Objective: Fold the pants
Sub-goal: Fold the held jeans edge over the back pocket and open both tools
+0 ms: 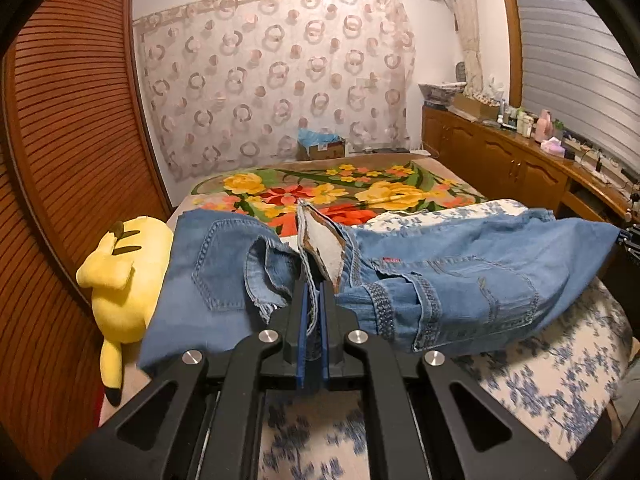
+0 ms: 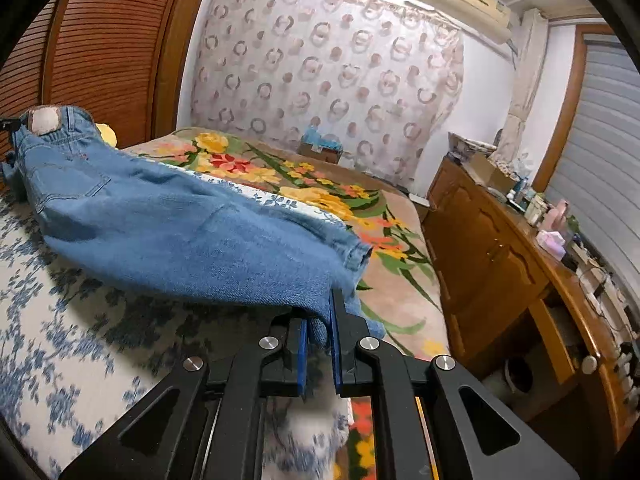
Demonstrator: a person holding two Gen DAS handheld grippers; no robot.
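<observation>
Bedroom walls and a ring-patterned curtain (image 1: 276,92) fill the background, with a slatted wooden wardrobe door (image 1: 68,152) along the left edge of both views. Across the middle lies a bed (image 2: 72,320) under a blue-and-white flowered cover, with a bright floral blanket (image 1: 344,192) farther back. A yellow plush toy (image 1: 120,276) lies at the left of the left wrist view, beside the denim. Wooden cabinets topped by a cluttered counter (image 2: 532,256) run down the right side.

Blue jeans (image 1: 460,280) stretch between the two tools, lifted partly off the cover. In the left wrist view the left gripper (image 1: 314,304) sits at lower centre, its jaws clenched on the waistband, with the pale leather patch standing up just above them. In the right wrist view the right gripper (image 2: 320,320) sits at lower centre, its jaws clamped on the leg end near the hem, the leg running away toward the upper left of the frame.
</observation>
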